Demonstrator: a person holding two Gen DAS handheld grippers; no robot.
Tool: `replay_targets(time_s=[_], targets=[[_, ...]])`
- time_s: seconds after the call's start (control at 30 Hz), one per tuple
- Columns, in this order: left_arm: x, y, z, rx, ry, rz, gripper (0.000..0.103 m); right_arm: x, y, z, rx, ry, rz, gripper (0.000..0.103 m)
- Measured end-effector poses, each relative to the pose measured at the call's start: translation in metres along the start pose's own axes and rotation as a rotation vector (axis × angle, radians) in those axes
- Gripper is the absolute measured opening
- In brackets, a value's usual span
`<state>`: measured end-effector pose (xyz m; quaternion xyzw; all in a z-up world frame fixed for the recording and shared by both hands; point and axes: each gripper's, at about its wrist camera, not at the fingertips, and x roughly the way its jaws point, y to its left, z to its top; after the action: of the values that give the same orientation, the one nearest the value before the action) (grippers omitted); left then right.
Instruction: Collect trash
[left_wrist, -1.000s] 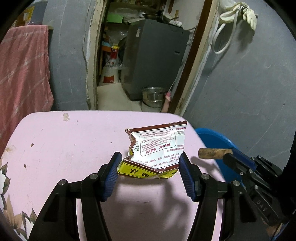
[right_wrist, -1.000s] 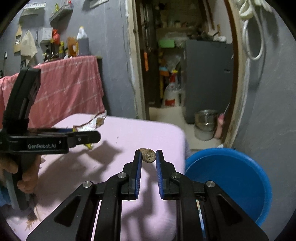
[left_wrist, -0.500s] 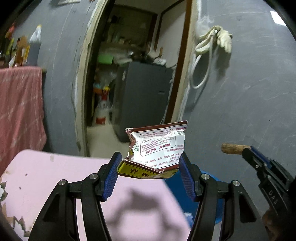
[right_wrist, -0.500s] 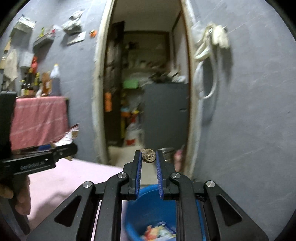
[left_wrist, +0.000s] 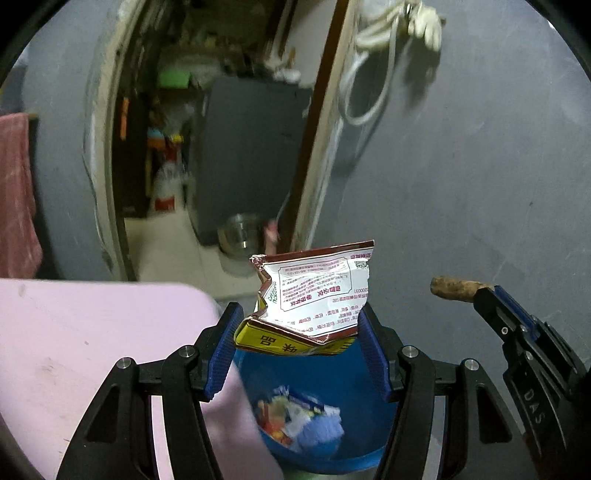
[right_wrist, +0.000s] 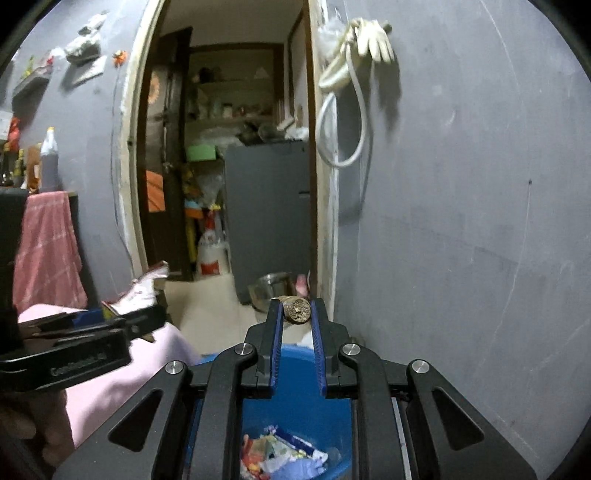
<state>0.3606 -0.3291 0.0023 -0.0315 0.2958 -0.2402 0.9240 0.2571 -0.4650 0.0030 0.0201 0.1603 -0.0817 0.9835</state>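
My left gripper (left_wrist: 299, 325) is shut on a crumpled snack wrapper (left_wrist: 314, 295), white with a red border and a yellow bottom, held over the blue bin (left_wrist: 369, 459). The right gripper (left_wrist: 476, 295) appears at the right of the left wrist view, shut on a brown stick-like piece of trash (left_wrist: 454, 288). In the right wrist view that gripper (right_wrist: 296, 312) pinches the same brown piece (right_wrist: 296, 311) end-on, above the blue bin (right_wrist: 295, 369). The bin holds several wrappers (right_wrist: 280, 456). The left gripper (right_wrist: 140, 319) with its wrapper (right_wrist: 144, 288) shows at the left there.
The pink table (left_wrist: 74, 343) lies to the left, its corner beside the bin. A grey wall (left_wrist: 480, 166) rises behind the bin, with a hose and glove (right_wrist: 354, 55) hung on it. A doorway (right_wrist: 229, 147) opens onto a grey cabinet (right_wrist: 269, 214) and a steel pot (right_wrist: 267, 290).
Both grippers have swung right, off the pink table to above the blue bin, each keeping its grip. The bin's contents now show below both.
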Motion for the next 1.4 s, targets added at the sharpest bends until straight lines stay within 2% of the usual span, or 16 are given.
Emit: replay_targets(time_s=[0.23,0.43,0.6,0.7,0.9,0.97,1.03,1.13,1.27,1.3,1.33,1.4], targets=[[0.034,-0.007,-0.016,-0.003,0.128,0.004,0.056,0.016,-0.007,-0.013,0.035,0.090,0.014,0.014],[0.049,0.004,-0.027,-0.073,0.212,-0.022,0.058,0.029,-0.014,-0.020,0.068,0.147,0.035,0.013],[0.056,0.014,-0.031,-0.102,0.278,-0.022,0.060,0.033,-0.011,-0.022,0.067,0.164,0.044,0.014],[0.055,0.016,-0.032,-0.109,0.285,-0.024,0.063,0.032,-0.009,-0.020,0.063,0.161,0.048,0.014],[0.047,0.020,-0.030,-0.105,0.254,-0.018,0.064,0.027,-0.012,-0.017,0.075,0.132,0.051,0.015],[0.040,0.020,-0.029,-0.100,0.228,-0.016,0.064,0.022,-0.014,-0.016,0.082,0.116,0.053,0.019],[0.030,0.021,-0.025,-0.087,0.186,-0.007,0.064,0.016,-0.014,-0.014,0.087,0.094,0.050,0.029],[0.011,0.024,-0.019,-0.081,0.121,-0.001,0.074,0.004,-0.011,-0.009,0.084,0.061,0.057,0.029],[-0.015,0.031,-0.010,-0.075,0.044,-0.005,0.076,-0.013,-0.007,0.000,0.083,0.015,0.058,0.031],[-0.022,0.031,-0.008,-0.067,0.024,0.001,0.076,-0.018,-0.006,0.002,0.085,0.002,0.057,0.037],[-0.030,0.032,-0.006,-0.060,0.004,0.004,0.076,-0.024,-0.006,0.004,0.088,-0.011,0.055,0.049],[-0.042,0.032,-0.004,-0.045,-0.022,0.009,0.077,-0.034,-0.005,0.007,0.096,-0.040,0.058,0.052]])
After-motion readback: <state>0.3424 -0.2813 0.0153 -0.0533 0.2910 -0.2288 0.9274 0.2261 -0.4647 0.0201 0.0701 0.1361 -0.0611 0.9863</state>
